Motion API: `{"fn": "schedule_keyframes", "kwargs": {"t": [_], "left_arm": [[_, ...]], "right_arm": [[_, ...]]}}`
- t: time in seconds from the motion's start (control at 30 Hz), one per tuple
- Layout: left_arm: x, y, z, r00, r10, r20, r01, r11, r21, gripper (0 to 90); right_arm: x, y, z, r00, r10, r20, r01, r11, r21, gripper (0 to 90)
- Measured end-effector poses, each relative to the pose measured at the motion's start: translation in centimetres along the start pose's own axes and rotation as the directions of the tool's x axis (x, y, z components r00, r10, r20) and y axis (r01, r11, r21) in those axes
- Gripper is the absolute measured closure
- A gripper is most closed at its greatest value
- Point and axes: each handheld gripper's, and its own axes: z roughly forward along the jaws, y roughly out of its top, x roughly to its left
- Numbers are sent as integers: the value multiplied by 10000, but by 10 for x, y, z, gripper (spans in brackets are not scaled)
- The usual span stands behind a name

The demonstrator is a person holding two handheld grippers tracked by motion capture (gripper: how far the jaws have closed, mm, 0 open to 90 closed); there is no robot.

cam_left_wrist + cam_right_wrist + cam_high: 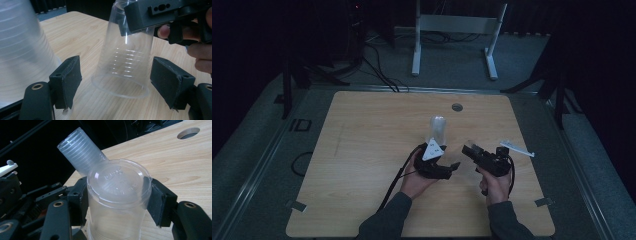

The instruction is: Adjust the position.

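Single clear cup [117,200] sits upside down between my right gripper [117,202]'s pads, base up, rim toward the table [362,150]. I judge it was separated from the stack of cups [439,129], so I hold it apart, away from the others. In the high view the stack stands at about 10 o'clock from the right gripper [472,150], near it but not touching. In the right gripper view the stack leans behind the held cup at 11 o'clock.

Right jaws: clamped on the cup's upper wall, both pads pressing.

Left gripper [115,82]: jaws spread, nothing pressed. The cup [125,57] hangs between and beyond its pads, well clear of both; rim just above the wood. Stack wall blurred at 9 o'clock in that view [22,50]. The left gripper [435,162] waits just beside the stack, judged ready for the next cup.
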Motion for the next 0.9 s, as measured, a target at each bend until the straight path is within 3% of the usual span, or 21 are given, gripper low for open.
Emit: {"fn": "schedule_keyframes", "kwargs": {"t": [0.23, 0.9], "left_arm": [[-4, 2, 9, 9998, 181, 119, -182, 9998, 31, 241], [-7, -1, 27, 9998, 158, 77, -160, 9995, 273, 233]], "right_arm": [[-2, -2, 0, 9987, 422, -298, -423, 9991, -25, 407], [-6, -4, 2, 9905, 1063, -875, -1069, 9943, -28, 410]]}}
